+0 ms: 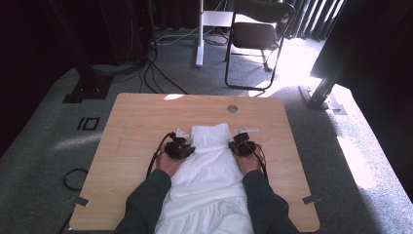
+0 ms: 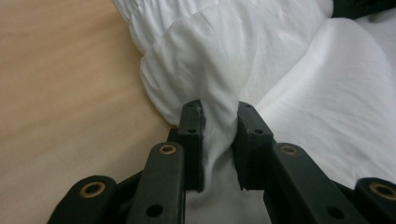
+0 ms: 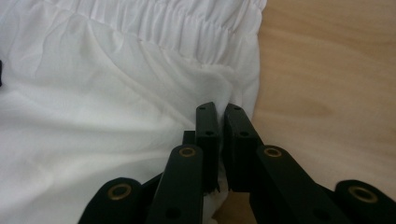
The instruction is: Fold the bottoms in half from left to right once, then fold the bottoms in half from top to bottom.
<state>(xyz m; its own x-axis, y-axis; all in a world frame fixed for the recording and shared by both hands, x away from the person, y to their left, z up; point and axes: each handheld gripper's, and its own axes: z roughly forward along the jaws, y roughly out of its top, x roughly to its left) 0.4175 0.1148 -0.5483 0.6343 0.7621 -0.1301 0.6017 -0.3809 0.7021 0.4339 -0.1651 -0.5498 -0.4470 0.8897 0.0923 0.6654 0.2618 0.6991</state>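
At the centre of the high view, the left gripper and right gripper each pinch a side edge of the white garment on the table.

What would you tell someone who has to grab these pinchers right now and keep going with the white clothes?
Left gripper: shut on a bunched fold at the white garment's left edge.
Right gripper: shut on a thin bit of its right edge, just below the gathered band.
The garment lies flat along the wooden table, band end far from the person.
Done: both sides gripped. Left: probably lifting or folding it, both grippers together.
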